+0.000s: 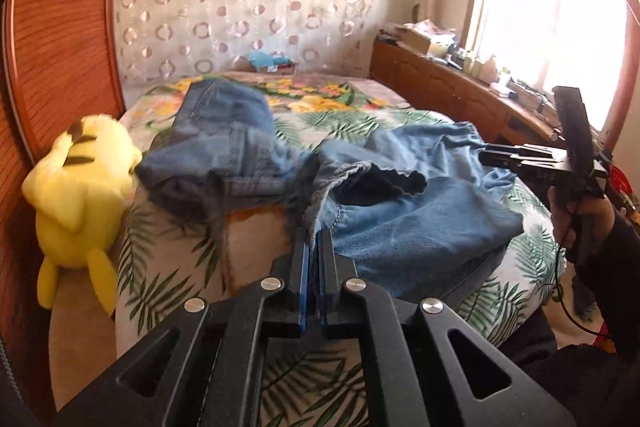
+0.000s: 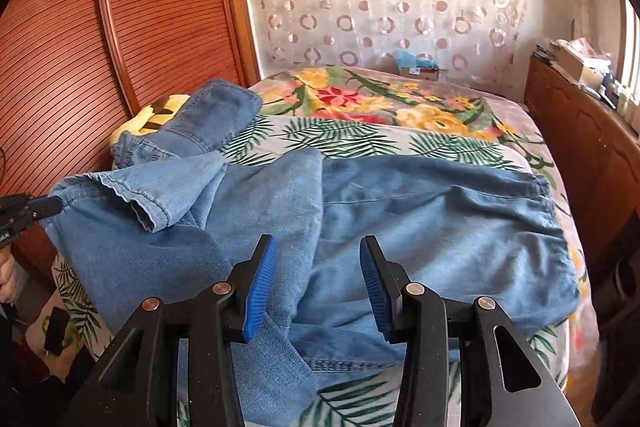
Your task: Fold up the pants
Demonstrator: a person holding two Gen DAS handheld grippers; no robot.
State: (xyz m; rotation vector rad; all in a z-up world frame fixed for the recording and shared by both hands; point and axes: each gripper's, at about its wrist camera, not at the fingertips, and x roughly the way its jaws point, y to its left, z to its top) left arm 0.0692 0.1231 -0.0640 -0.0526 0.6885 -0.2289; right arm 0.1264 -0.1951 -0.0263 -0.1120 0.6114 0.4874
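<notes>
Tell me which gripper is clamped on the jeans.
The left gripper: its blue pads are pinched shut on the jeans hem. The right gripper hangs open above the fabric, holding nothing.

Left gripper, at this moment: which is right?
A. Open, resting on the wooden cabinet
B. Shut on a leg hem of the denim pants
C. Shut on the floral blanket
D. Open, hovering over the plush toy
B: the left gripper has its fingers pressed together on the bunched hem of the denim pants, and the right wrist view shows the same pinch at the hem.
</notes>
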